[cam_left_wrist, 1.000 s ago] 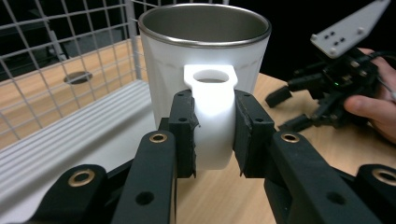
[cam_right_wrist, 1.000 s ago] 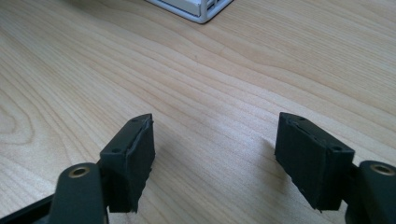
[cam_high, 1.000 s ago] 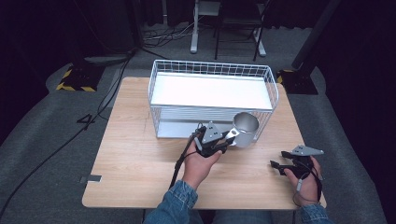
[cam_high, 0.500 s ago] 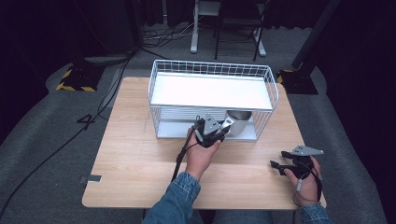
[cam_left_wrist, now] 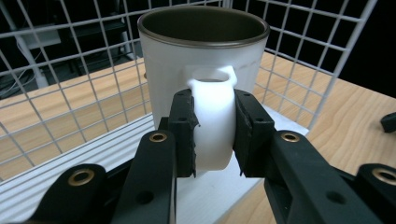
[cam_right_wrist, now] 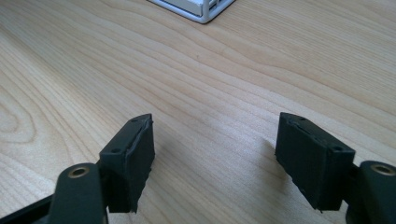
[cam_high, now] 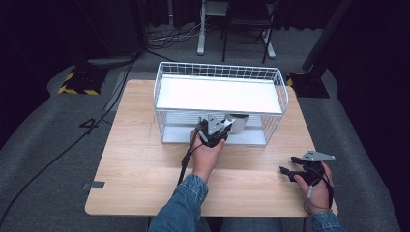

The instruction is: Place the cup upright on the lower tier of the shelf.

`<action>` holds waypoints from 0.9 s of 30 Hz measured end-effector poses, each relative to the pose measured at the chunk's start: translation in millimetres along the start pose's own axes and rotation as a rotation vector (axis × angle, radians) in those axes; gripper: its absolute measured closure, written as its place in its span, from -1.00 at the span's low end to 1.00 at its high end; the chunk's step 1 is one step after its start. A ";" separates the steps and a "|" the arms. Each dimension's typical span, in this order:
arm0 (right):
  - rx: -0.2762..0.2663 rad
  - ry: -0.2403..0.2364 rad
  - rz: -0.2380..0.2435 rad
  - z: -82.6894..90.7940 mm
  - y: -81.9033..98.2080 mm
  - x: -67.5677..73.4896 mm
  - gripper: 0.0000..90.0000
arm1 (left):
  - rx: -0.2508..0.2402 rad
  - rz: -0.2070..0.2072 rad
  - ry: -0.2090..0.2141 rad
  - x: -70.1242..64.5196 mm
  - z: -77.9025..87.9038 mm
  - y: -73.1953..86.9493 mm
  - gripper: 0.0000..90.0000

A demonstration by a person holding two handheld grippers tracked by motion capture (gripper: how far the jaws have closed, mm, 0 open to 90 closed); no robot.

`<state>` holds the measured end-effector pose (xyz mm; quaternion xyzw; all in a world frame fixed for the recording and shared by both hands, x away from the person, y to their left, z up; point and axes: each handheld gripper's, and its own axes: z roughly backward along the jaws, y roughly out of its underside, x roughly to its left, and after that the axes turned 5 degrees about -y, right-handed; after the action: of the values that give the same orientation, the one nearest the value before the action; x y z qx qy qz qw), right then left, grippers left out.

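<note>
Pale wood grain runs across the table [cam_high: 135,159], which stands on grey carpet in a dark room; a yellow-and-black striped block [cam_high: 77,84] sits on the floor at far left with cables trailing near it, and chair legs [cam_high: 232,38] show beyond the far edge; a white wire rack [cam_high: 220,94] with a flat white shelf stands at the table's middle. Left of centre, a denim-sleeved forearm reaches forward from the near edge — the left gripper [cam_high: 223,126] points into the rack's lower tier, its jaws clamped on the handle of a white mug [cam_left_wrist: 203,70], which stands upright under the shelf; at far right, the right gripper [cam_high: 290,171] rests low near the table's near corner — jaws apart over bare wood.
</note>
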<state>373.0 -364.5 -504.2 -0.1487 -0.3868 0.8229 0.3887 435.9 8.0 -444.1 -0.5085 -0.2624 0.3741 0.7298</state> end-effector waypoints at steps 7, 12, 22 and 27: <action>0.000 -0.003 0.002 0.0 0.0 0.2 -0.36 | 0.003 0.014 -0.034 5.2 -8.3 4.9 0.59; 0.000 -0.003 0.002 -0.1 0.0 0.2 -0.36 | 0.020 0.011 -0.054 10.1 -14.2 9.7 0.59; 0.000 -0.005 0.006 0.0 0.0 0.3 -0.36 | 0.030 0.011 -0.050 10.8 -15.5 12.1 0.58; 0.000 -0.005 0.006 0.0 0.0 0.3 -0.36 | 0.036 0.024 -0.034 11.3 -14.7 12.5 0.58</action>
<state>372.8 -364.3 -504.2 -0.1477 -0.3872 0.8245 0.3853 450.2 11.7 -460.8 -0.4917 -0.2620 0.3960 0.7299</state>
